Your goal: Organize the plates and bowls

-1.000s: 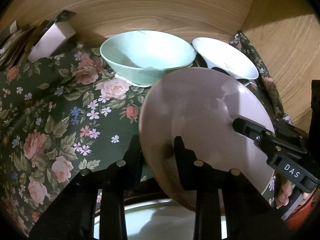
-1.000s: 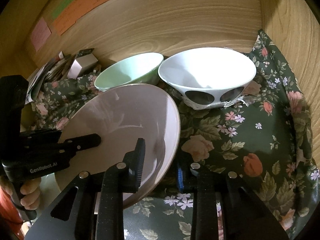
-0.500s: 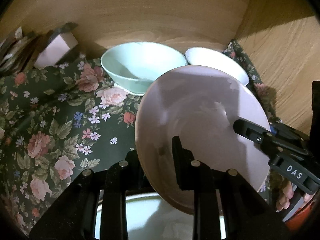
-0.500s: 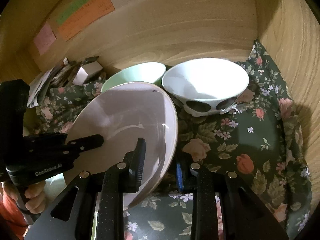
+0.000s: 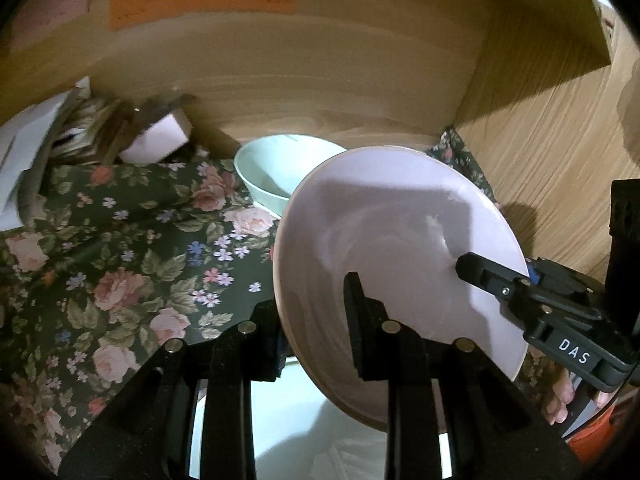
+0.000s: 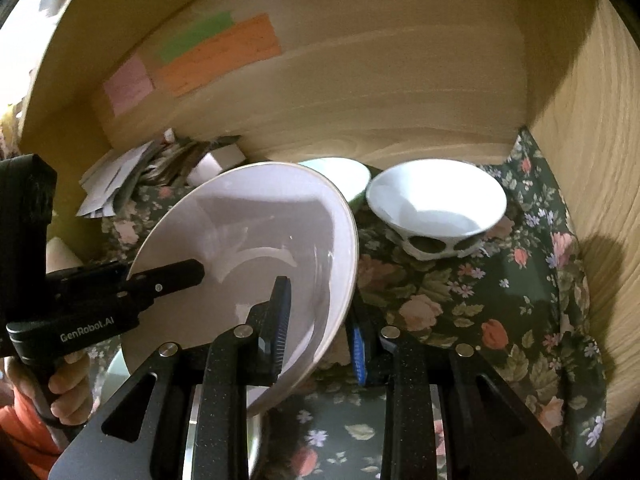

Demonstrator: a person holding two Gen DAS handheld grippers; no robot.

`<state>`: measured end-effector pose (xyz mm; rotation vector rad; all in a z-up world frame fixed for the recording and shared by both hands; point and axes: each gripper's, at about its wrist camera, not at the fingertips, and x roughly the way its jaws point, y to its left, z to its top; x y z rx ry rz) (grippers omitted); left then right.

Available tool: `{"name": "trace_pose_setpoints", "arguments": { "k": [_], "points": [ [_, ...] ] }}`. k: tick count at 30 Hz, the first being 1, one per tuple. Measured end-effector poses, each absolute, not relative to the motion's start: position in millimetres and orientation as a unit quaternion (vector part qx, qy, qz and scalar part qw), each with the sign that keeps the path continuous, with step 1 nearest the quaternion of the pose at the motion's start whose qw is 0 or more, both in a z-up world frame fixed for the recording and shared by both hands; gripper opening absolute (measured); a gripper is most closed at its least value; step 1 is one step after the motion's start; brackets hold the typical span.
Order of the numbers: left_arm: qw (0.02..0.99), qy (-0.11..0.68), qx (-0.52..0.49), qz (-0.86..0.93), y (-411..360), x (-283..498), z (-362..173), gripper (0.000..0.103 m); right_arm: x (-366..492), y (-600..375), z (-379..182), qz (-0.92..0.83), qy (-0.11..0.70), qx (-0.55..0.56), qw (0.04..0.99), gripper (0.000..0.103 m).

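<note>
Wood-walled shelf, floral cloth (image 6: 460, 312) lining it. Pink plate (image 5: 400, 248) held tilted above the cloth, gripped at opposite rims: left gripper (image 5: 316, 320) clamped on its left edge, right gripper (image 6: 320, 316) clamped on its right edge. Behind it sit the mint bowl (image 5: 272, 172) and white bowl (image 6: 436, 204), side by side. Paper stack (image 6: 116, 184) in far left corner.

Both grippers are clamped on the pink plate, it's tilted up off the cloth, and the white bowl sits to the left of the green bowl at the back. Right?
One slip: the white bowl sits to the right of the green bowl, as the right wrist view shows. The rest holds: the left gripper and right gripper both clamp the tilted pink plate above the floral cloth.
</note>
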<state>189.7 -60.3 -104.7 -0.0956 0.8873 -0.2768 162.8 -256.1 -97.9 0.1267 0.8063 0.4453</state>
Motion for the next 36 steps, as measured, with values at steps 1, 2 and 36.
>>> {"name": "trace_pose_setpoints", "arguments": {
  "k": [1,2,36],
  "points": [
    [0.894,0.425,-0.048,-0.131,-58.9,186.7,-103.0,0.025,161.6,-254.0,-96.6,0.217,0.387,0.060,0.894,0.024],
    [0.896,0.423,-0.049,-0.129,-56.5,184.1,-101.4,0.025,160.0,-251.1,-95.1,0.220,0.385,0.059,0.894,0.024],
    [0.914,0.388,-0.116,-0.014,64.8,75.3,-105.5,0.025,106.9,-138.0,-93.4,0.338,0.375,0.004,0.863,0.024]
  ]
}}
